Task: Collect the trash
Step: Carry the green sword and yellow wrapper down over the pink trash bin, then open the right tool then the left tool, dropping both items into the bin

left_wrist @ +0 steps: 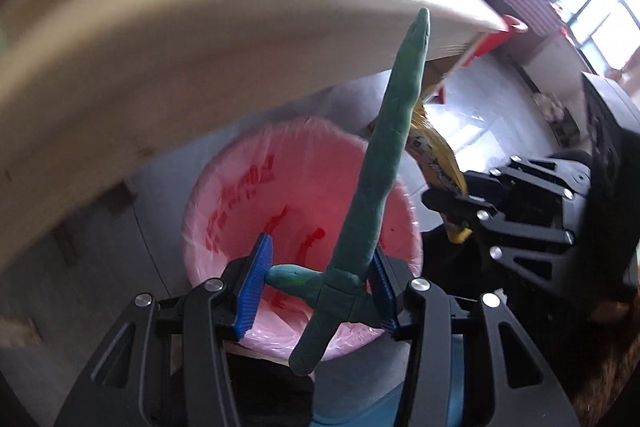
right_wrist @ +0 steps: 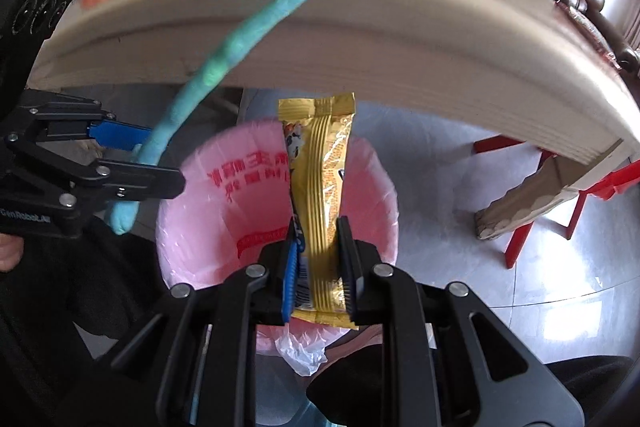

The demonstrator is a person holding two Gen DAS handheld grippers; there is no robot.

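Table (right_wrist: 360, 39): a thick beige top with a rounded edge fills the upper part of both views; blurred white bags and a red dish lie on it, far side.
Floor (right_wrist: 460, 195): pale glossy tiles, with a red stool (right_wrist: 560, 187) beside the table leg at right.
Bin (left_wrist: 240, 227): a round waste bin lined with a pink plastic bag printed in red, standing on the floor under the table edge, directly below both grippers.
Left gripper (left_wrist: 316, 279): blue-padded jaws part open, clamped across the short crossbar of a green sword-shaped clay piece.
Green clay sword (left_wrist: 384, 155): long blade points up and away toward the table edge, stub handle hangs toward the camera; held above the bin's mouth. From the right wrist it looks pale turquoise.
Right gripper (right_wrist: 320, 259): jaws narrow, squeezing the lower half of a gold wrapper.
Gold snack wrapper (right_wrist: 324, 163): flat, upright between the pads, its crimped top rising above the bin's far rim, over the pink liner.
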